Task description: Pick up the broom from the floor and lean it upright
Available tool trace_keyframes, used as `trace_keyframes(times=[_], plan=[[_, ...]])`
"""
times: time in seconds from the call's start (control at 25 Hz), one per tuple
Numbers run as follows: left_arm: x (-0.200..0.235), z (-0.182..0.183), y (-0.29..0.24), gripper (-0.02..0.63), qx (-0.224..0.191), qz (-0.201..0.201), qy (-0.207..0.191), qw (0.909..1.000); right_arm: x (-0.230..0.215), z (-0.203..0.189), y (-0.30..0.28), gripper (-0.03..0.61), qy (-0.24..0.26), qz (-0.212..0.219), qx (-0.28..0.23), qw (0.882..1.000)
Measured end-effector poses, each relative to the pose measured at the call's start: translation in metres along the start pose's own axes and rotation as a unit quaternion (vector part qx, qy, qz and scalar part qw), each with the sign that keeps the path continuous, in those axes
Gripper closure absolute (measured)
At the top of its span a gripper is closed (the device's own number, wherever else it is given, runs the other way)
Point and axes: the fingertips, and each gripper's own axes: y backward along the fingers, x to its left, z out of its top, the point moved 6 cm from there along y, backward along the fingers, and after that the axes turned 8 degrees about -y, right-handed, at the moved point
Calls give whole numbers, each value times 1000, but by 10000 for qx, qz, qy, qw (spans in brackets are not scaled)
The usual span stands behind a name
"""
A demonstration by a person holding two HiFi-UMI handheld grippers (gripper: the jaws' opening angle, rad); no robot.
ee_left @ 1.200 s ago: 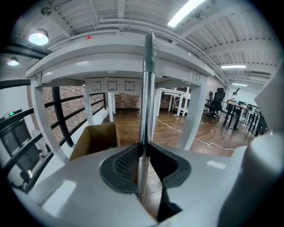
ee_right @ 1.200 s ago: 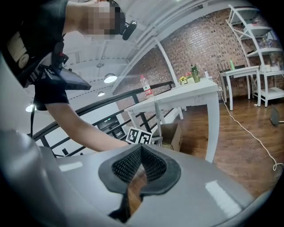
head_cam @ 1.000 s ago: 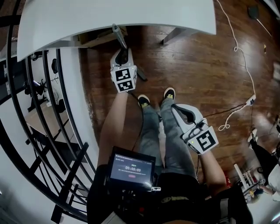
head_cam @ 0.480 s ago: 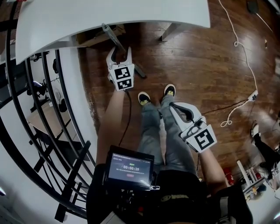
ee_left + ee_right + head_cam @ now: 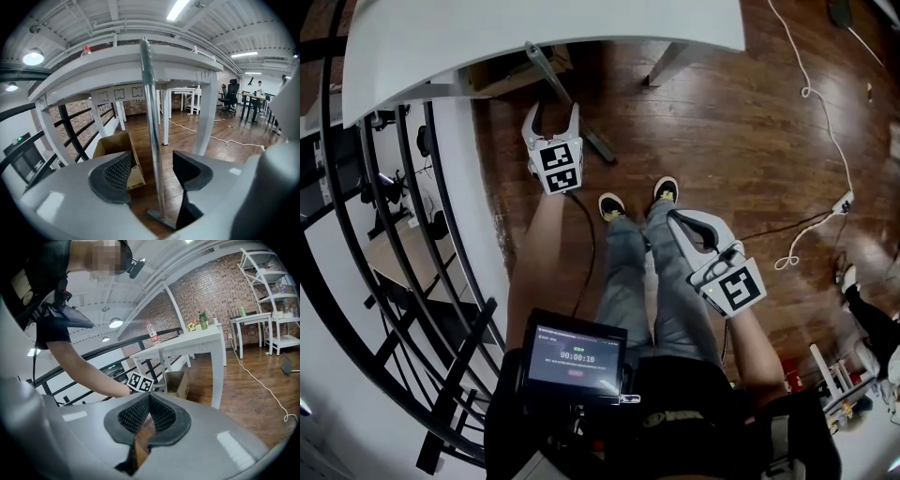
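The broom's metal handle stands upright, its top leaning against the edge of the white table and its head on the wooden floor. In the left gripper view the handle rises between the two pads without touching either one. My left gripper is opening, its jaws wide on both sides of the handle. My right gripper hangs low over the person's legs, shut with nothing in it.
A cardboard box sits under the table beside the broom. A black railing runs along the left. White cables lie across the floor at the right. The person's shoes stand just behind the broom head.
The left gripper's jaws, closed on the broom handle a second ago, have spread wide and let it go. The gripper has drawn back slightly. The broom stays leaning on the table.
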Motion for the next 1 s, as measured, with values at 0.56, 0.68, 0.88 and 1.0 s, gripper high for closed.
trace_keyframes(times=[0.56, 0.68, 0.88, 1.0], plan=[[16, 158, 319, 345, -1616, -252, 73, 9865, 99, 114, 42, 575, 1011, 671, -450, 9916], [12, 202, 351, 589, -1971, -247, 431, 9791, 114, 139, 42, 575, 1102, 914, -696, 9873], [7, 251, 449, 595, -2671, 97, 783, 9604, 181, 164, 68, 575, 1251, 1347, -1171, 9760], [3, 255, 457, 595, -2769, 213, 862, 9568, 188, 167, 62, 575, 1260, 1455, -1219, 9737]])
